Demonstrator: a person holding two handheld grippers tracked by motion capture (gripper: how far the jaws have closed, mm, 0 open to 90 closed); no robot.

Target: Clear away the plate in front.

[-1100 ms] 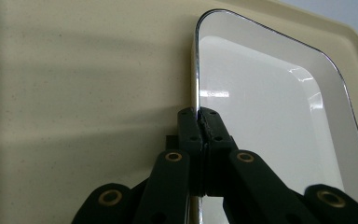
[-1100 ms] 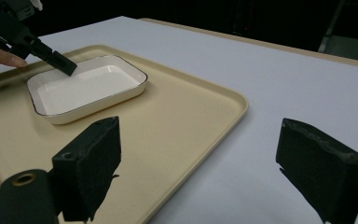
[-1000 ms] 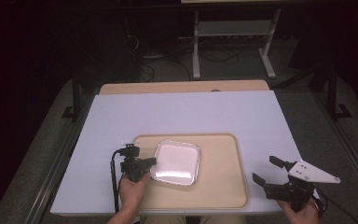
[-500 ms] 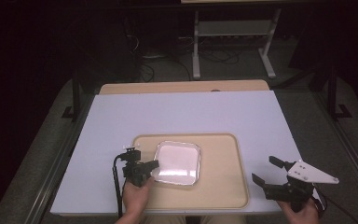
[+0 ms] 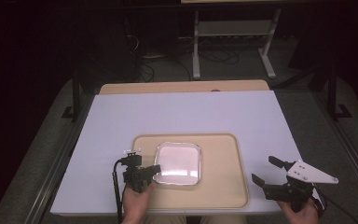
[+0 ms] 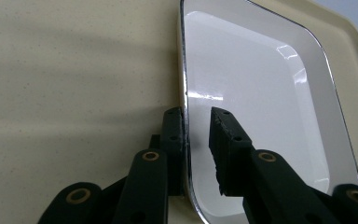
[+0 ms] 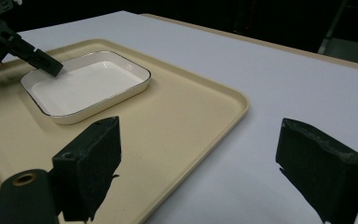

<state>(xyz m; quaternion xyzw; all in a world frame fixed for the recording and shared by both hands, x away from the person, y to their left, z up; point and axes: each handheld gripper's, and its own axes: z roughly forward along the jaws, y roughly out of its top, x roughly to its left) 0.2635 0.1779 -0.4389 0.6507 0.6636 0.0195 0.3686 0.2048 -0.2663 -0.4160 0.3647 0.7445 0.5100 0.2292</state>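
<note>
Straddling the left gripper: dish rim (unclamped).

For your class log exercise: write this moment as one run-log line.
left gripper: straddling rim of white rectangular dish, not shut | right gripper: open, idle | dish on beige plastic tray

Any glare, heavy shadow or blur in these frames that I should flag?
High view: dark surroundings, and the white dish is washed out by glare. Left gripper view: bright streaks on the dish, with shadow bands across the beige tray. Right gripper view: the hand-held gripper jaws sit close and soft.
</note>
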